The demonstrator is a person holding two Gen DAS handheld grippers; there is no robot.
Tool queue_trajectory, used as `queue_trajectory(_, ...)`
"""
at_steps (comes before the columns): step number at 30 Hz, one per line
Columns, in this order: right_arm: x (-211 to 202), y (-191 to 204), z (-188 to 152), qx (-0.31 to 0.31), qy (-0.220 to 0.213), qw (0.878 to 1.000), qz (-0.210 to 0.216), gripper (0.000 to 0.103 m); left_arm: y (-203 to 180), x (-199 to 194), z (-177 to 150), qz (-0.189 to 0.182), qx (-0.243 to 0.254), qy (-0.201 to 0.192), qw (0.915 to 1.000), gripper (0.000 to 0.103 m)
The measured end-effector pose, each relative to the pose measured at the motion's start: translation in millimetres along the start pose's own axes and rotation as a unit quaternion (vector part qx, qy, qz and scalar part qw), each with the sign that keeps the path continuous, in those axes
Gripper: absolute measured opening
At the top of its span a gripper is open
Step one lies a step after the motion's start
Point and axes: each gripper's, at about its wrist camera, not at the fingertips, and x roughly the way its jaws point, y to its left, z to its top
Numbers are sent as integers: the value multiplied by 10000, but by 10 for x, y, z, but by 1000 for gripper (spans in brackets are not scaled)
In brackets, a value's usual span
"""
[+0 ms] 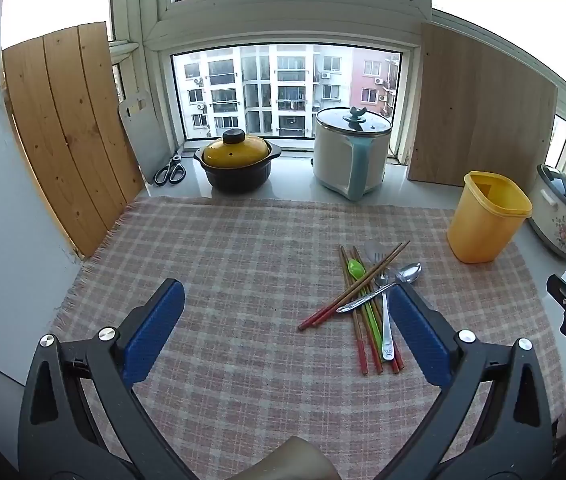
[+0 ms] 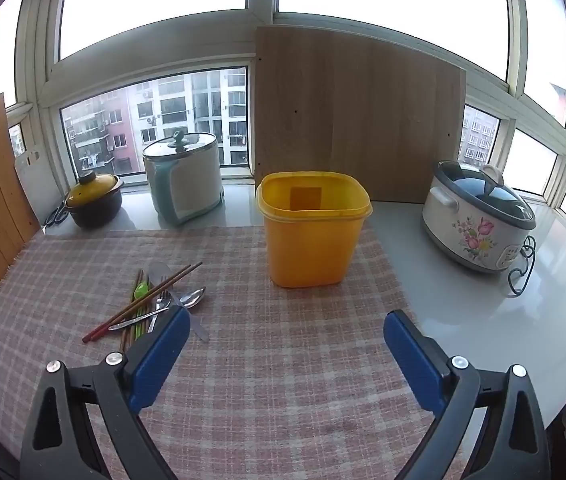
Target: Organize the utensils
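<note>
Both the left gripper and right gripper are hovering spread and empty, flanking the utensil pile, apparently awaiting transfer into the yellow bin.

Two low forward views, shared tablecloth

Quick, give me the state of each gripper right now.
Left gripper: open, holding nothing, above the plaid cloth.
Right gripper: open, holding nothing, facing the yellow container.
</note>
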Motion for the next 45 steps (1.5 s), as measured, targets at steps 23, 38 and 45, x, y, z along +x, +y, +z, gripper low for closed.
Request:
queue_trajectory(23, -4, -21, -8, -15, 19, 10000, -59, 99, -41, -21, 32, -22, -12, 7, 10000, 103)
queue_trajectory(38, 0, -28, -3, -29, 37, 10000, -70, 99, -39, -26, 43, -34, -21, 4, 10000, 103)
queue_trajectory(45, 3, -12, -6, -39, 31, 9999, -102, 99, -56, -19, 70, -42, -17, 20, 10000, 103)
